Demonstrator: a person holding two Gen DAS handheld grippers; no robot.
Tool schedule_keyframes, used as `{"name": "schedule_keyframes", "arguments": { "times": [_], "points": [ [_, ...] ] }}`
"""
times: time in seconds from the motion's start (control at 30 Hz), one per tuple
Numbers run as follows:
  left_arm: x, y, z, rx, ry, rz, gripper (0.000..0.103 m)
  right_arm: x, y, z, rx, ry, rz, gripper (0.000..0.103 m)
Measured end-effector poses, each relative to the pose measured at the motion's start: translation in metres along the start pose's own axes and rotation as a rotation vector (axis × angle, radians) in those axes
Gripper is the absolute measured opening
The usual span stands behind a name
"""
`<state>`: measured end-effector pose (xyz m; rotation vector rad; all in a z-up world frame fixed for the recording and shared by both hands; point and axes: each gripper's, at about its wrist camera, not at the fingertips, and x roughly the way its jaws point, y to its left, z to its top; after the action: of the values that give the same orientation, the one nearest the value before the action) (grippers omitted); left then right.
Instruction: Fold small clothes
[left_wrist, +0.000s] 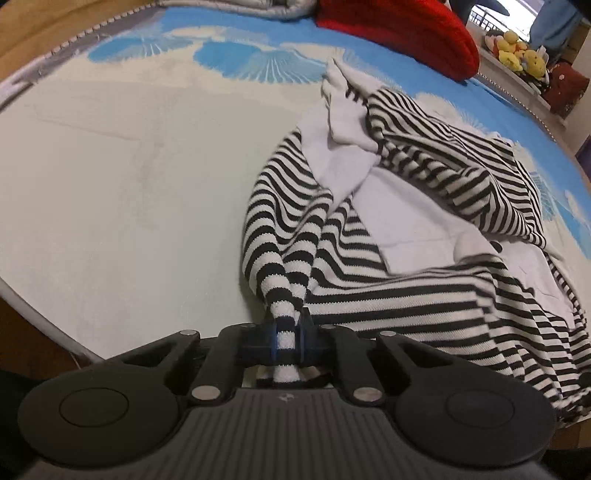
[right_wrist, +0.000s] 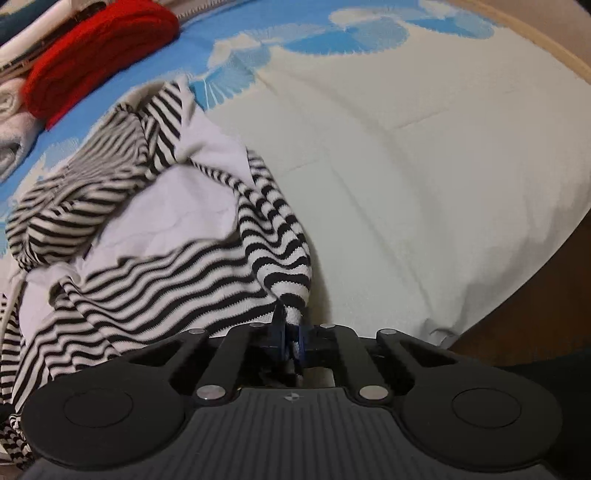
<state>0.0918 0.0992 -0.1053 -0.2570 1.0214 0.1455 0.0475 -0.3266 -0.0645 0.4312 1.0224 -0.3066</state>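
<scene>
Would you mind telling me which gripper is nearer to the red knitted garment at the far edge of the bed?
Neither, clearly. The left gripper and right gripper both clamp the striped garment at the near edge, and the red garment lies far beyond it in both views.

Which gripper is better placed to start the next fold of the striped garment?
Neither clearly. The left gripper and the right gripper are each shut on an edge of the striped garment, which lies crumpled on the bed sheet. Probably both should pull it flat together first.
</scene>
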Motion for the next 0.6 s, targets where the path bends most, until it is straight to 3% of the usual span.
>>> {"name": "schedule_keyframes", "arguments": {
  "times": [0.03,0.13,0.17,0.2,0.3,0.4,0.6],
  "points": [
    [-0.001,0.001,0.0,-0.012,0.004,-0.005,0.011,-0.002,0.0,0.0,0.001,-0.008,0.001,0.005],
    [0.005,0.005,-0.001,-0.043,0.034,-0.011,0.026,0.001,-0.002,-0.001,0.008,0.015,-0.004,0.006],
    [0.006,0.007,-0.001,-0.054,0.04,-0.007,0.037,0.005,-0.003,-0.001,0.018,0.035,-0.001,0.007],
    [0.007,0.009,-0.001,-0.065,0.044,-0.004,0.045,0.008,-0.004,-0.001,0.029,0.053,0.003,0.01],
    [0.009,0.015,-0.001,-0.103,0.062,-0.022,0.053,0.012,-0.004,-0.003,0.036,0.07,-0.005,0.021],
    [0.012,0.017,-0.001,-0.125,0.077,-0.049,0.058,0.013,0.001,-0.006,0.014,0.084,-0.006,0.028],
    [0.015,0.003,-0.005,-0.028,0.078,-0.022,0.059,0.013,0.007,-0.008,-0.038,0.089,-0.015,0.034]
  ]
}}
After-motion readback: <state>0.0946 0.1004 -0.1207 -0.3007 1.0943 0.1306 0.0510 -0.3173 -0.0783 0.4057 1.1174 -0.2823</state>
